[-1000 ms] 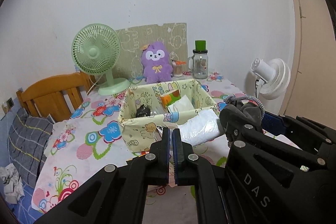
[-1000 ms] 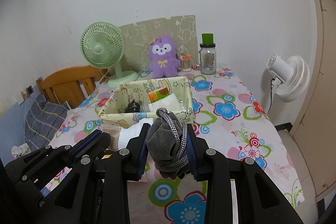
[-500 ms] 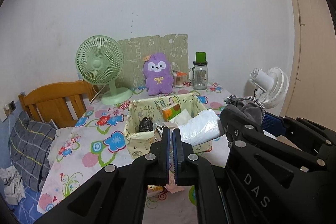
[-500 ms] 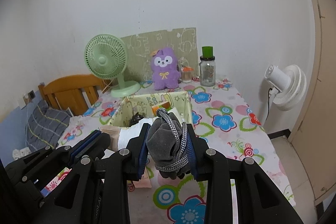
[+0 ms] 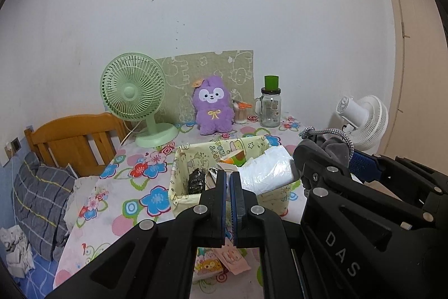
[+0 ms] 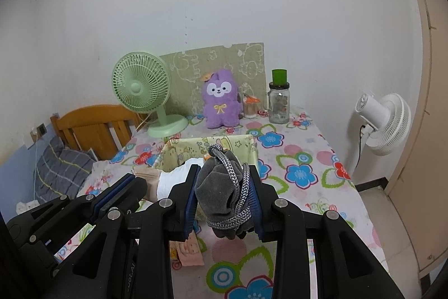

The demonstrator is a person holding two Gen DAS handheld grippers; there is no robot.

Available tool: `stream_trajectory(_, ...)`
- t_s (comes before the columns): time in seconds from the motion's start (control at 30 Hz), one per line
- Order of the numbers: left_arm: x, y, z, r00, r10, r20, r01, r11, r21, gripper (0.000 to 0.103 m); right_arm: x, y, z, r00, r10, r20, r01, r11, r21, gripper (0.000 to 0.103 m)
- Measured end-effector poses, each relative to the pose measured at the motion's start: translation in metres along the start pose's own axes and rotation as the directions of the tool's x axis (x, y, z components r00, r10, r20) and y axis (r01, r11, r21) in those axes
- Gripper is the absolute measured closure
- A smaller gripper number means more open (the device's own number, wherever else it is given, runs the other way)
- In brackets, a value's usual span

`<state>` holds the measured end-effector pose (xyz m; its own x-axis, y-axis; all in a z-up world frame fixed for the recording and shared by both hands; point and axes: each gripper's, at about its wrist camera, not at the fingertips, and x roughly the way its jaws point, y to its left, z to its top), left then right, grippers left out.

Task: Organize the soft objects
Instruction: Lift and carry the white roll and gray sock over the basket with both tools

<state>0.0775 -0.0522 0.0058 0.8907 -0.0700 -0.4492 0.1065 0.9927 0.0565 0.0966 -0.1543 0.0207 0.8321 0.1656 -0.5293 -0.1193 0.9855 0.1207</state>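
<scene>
Clamping a grey velvety drawstring pouch with a braided grey cord (image 6: 224, 195), the right gripper (image 6: 224, 198) has both blue pads pressed into the fabric, and the bundle hangs between them above the table with the flowered plastic cloth (image 6: 302, 175). The left gripper (image 5: 227, 201) has its jaws drawn narrow, nearly pad to pad; whether a thin edge of something is pinched there cannot be told.

Just ahead of both tools stands the pale yellow fabric storage box with cartoon prints (image 5: 179, 187). Inside it lie a dark crumpled lump (image 5: 196, 180) and an orange-and-green carton (image 5: 233, 157), while a white plastic-wrapped soft pack (image 5: 266, 170) rests across its near right rim, partly hidden by the right tool's black frame in the left wrist view. From the right wrist view the pouch blocks most of the box's interior.

Below the left jaws, flat on the cloth, lie small pink and cartoon-printed packets (image 5: 224, 262).

Along the wall behind the box stand a light green desk fan (image 5: 134, 97), a fluffy purple plush animal with a yellow bow (image 5: 214, 108), a small cup with an orange top (image 5: 240, 112) and a clear glass jar with a green cap (image 5: 270, 105), all backed by a green printed board (image 5: 207, 69). A white floor fan (image 6: 383, 122) stands off the table's right edge, and a wooden chair back (image 5: 72, 139) with a grey checked pillow (image 5: 42, 198) sits at the left.
</scene>
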Motion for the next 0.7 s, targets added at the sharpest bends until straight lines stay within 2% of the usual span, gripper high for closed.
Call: stream_trajectory(0.7,0.065,0.018,0.024,0.999,0.003,-0.041,-0.004,1.0,-0.016,0.103,0.072,0.003,0.029,0.999,0.003,-0.044,-0.003,1.0,-0.009,0.067)
